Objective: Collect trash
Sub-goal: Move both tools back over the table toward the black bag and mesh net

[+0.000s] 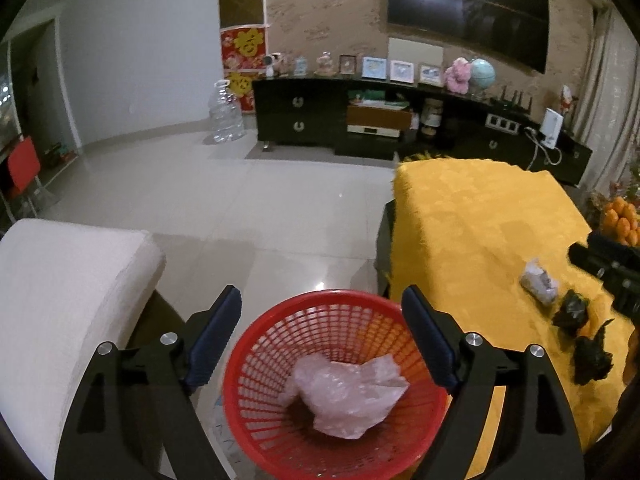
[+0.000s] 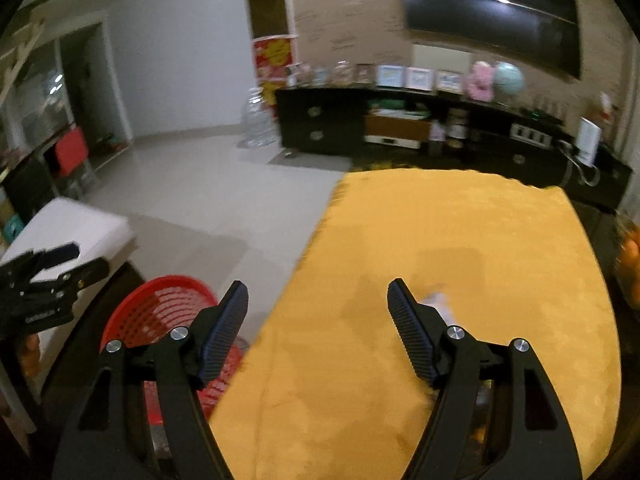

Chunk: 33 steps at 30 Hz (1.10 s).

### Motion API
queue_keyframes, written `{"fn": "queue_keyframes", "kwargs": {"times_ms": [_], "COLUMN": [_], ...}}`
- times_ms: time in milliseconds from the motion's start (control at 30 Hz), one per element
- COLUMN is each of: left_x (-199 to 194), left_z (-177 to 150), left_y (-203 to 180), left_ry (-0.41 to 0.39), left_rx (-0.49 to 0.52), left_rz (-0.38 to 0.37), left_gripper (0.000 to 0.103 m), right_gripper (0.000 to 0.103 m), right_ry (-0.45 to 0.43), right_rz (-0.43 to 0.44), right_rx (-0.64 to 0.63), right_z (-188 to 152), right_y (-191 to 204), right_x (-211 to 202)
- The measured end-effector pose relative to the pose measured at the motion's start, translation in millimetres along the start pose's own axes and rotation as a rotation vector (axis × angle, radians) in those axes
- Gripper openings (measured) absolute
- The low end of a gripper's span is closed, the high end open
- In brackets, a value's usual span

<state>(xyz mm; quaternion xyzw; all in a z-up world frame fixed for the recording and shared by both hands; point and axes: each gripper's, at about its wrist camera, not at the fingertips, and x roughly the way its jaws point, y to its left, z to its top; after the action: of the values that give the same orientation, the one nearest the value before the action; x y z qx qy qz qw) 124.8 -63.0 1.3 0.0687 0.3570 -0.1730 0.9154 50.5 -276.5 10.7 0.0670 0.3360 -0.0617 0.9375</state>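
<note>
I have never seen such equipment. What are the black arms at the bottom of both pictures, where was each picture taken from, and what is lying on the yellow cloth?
They are hand-held grippers; a person carries one in each hand, each with a camera looking along its two fingers. In the left camera's picture, the left gripper hangs open and empty over a red basket holding a crumpled pink plastic bag. On the yellow cloth lie a pale wrapper and two dark crumpled scraps. The right camera's picture shows the right gripper, also open and empty, over the cloth.
</note>
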Motion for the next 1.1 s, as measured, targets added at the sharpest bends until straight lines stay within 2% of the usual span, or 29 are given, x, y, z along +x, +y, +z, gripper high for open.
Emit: {"fn": "queue_keyframes", "kwargs": {"times_ms": [167, 367, 733, 1100], "left_x": [-1, 2, 19, 37], "left_z": [3, 4, -7, -20], "left_y": [-24, -61, -127, -203], "left_ry": [-0.004, -0.003, 0.042, 0.087], "left_rx": [0.026, 0.081, 0.17, 0.264], "left_rz": [-0.035, -0.079, -0.164, -0.271], "left_gripper": [0.08, 0.08, 0.08, 0.08], "right_gripper": [0.07, 0.071, 0.071, 0.071], "right_ry": [-0.031, -0.028, -0.002, 0.006], "right_rz": [-0.078, -0.147, -0.221, -0.245], "right_rx": [0.102, 0.22, 0.333, 0.385], "right_z": [-2, -29, -68, -78], "right_y": [-55, -104, -150, -172], "right_x": [-30, -54, -73, -77]}}
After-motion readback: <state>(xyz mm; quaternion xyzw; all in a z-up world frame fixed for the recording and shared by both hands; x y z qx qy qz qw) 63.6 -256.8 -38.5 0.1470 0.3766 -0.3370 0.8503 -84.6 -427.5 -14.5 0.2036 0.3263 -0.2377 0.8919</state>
